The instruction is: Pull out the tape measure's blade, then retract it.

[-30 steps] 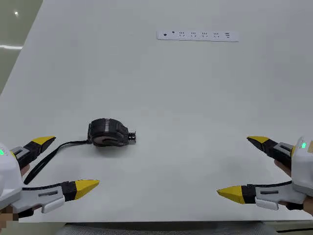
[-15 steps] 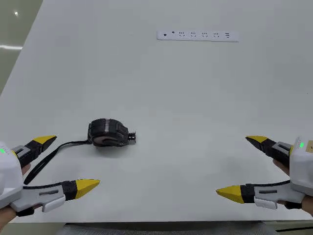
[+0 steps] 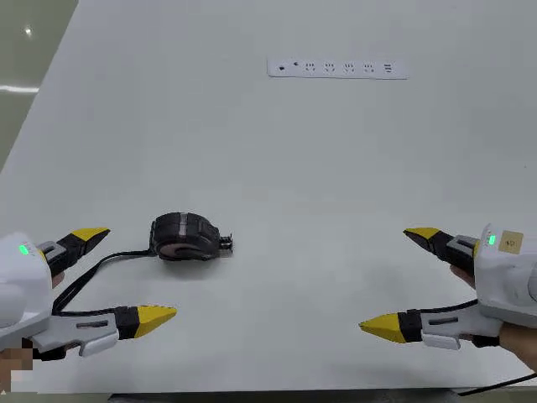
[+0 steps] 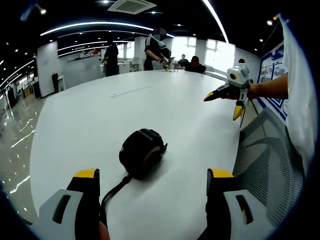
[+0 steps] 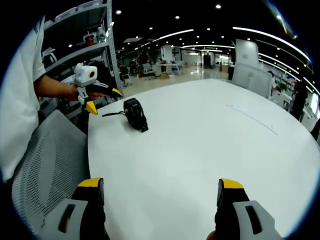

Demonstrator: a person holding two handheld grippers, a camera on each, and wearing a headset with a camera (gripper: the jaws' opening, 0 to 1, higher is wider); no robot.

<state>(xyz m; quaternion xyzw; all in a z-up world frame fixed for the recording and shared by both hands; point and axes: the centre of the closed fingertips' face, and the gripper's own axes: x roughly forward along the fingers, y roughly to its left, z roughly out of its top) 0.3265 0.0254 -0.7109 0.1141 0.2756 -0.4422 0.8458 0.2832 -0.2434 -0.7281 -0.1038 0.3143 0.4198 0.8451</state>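
A black tape measure (image 3: 184, 238) lies on the white table (image 3: 319, 168), its blade tip facing right and a black strap (image 3: 101, 264) trailing off to the left. My left gripper (image 3: 132, 275) hovers open just left of and nearer than it; in the left gripper view the tape measure (image 4: 142, 151) sits ahead between the yellow-tipped fingers (image 4: 86, 175). Far to the right my right gripper (image 3: 407, 281) is open and holds nothing. From the right gripper view the tape measure (image 5: 135, 113) is far off to the left, beside the left gripper (image 5: 97, 99).
A white power strip (image 3: 337, 68) lies flat at the far side of the table. The table's near edge (image 3: 252, 391) runs just below both grippers. A mesh chair (image 5: 45, 165) stands beside the table, and people stand at its far end (image 4: 155, 47).
Both grippers have edged slightly inward and forward; the head camera has shifted a little. The tape measure has not moved.
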